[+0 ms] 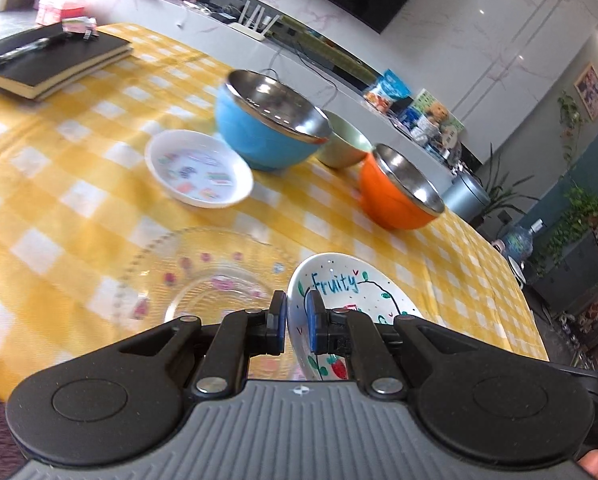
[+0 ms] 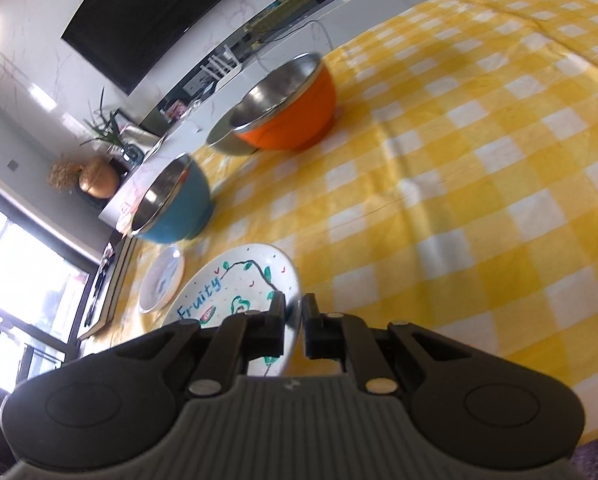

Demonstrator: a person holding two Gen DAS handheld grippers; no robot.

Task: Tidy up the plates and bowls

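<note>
A white "Fruity" plate (image 1: 351,292) is held at both sides. My left gripper (image 1: 297,316) is shut on its left rim; my right gripper (image 2: 295,320) is shut on its right rim, the plate (image 2: 235,292) tilted up. A clear glass plate (image 1: 203,272) lies just left of it on the yellow checked cloth. Further back are a small white patterned plate (image 1: 199,168), a blue steel bowl (image 1: 267,128), a green bowl (image 1: 345,146) and an orange steel bowl (image 1: 399,188). The right wrist view shows the orange bowl (image 2: 287,112), blue bowl (image 2: 175,204) and small plate (image 2: 161,280).
Two black notebooks (image 1: 55,60) with a pen lie at the far left of the table (image 1: 59,168). A white counter with snack bags (image 1: 387,88) runs behind the table. The table's right edge (image 1: 511,292) drops off beside plants.
</note>
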